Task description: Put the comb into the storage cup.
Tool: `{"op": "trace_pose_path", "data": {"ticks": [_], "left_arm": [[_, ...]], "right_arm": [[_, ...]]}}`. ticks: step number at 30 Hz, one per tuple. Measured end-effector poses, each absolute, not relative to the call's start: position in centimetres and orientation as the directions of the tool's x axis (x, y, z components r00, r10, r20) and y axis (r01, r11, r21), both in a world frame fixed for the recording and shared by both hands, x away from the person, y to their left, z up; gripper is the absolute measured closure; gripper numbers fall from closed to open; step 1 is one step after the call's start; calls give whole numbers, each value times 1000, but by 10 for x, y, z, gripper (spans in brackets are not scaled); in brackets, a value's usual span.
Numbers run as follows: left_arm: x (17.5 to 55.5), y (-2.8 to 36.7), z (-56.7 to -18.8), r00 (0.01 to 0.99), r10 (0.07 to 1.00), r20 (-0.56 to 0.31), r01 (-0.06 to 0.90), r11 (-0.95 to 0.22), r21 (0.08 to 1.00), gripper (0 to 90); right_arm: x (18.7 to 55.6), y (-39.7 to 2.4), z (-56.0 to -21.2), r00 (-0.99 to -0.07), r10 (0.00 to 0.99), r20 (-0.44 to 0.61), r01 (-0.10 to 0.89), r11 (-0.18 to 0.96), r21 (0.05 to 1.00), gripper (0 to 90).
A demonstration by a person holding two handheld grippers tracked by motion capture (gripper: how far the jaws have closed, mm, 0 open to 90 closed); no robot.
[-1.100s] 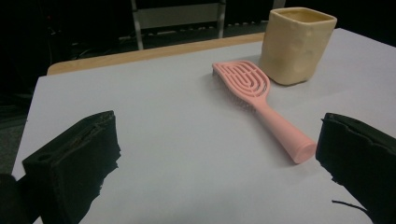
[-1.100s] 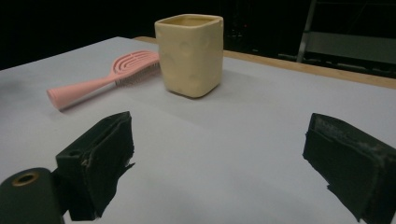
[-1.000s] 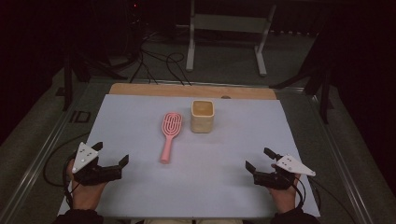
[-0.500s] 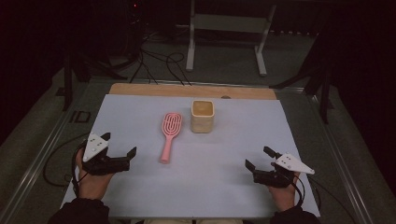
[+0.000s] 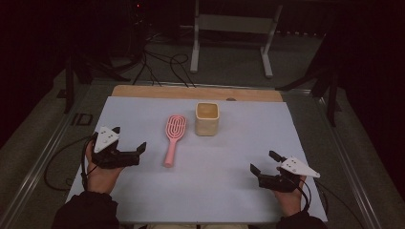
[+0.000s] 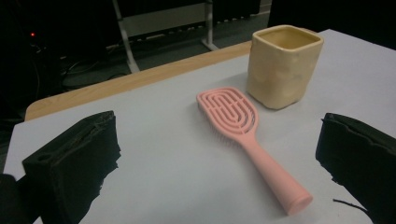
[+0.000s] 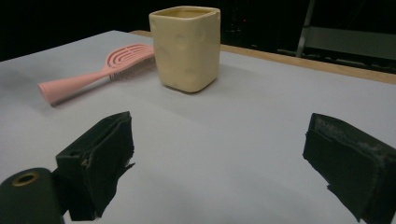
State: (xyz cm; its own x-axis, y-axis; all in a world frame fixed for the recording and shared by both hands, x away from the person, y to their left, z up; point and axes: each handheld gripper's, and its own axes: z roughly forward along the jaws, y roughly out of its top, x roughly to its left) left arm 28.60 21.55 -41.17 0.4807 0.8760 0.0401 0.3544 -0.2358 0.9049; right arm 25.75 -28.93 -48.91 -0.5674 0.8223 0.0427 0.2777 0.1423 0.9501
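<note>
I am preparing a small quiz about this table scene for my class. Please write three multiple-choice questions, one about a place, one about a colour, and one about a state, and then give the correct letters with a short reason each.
1. Where does the hairbrush lie in the high view?
A. left of the cup
B. inside the cup
C. right of the cup

2. What colour is the hairbrush?
A. blue
B. pink
C. green

3. How is the left gripper?
A. shut on the hairbrush
B. open, holding nothing
C. shut on the cup

Answers:
1 A, the brush lies flat on the table just to the left of the upright cup.
2 B, head and handle are pink in every view.
3 B, its jaws stand wide apart in the left gripper view, with the brush handle ahead of them and untouched.
</note>
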Motion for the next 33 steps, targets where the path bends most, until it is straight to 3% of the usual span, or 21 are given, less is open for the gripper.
{"op": "trace_pose_path", "data": {"ticks": [33], "left_arm": [[330, 183, -397, 491, 865, 100, 390, -321, 863, 1]], "right_arm": [[257, -290, -490, -561, 826, 58, 281, 124, 952, 84]]}}
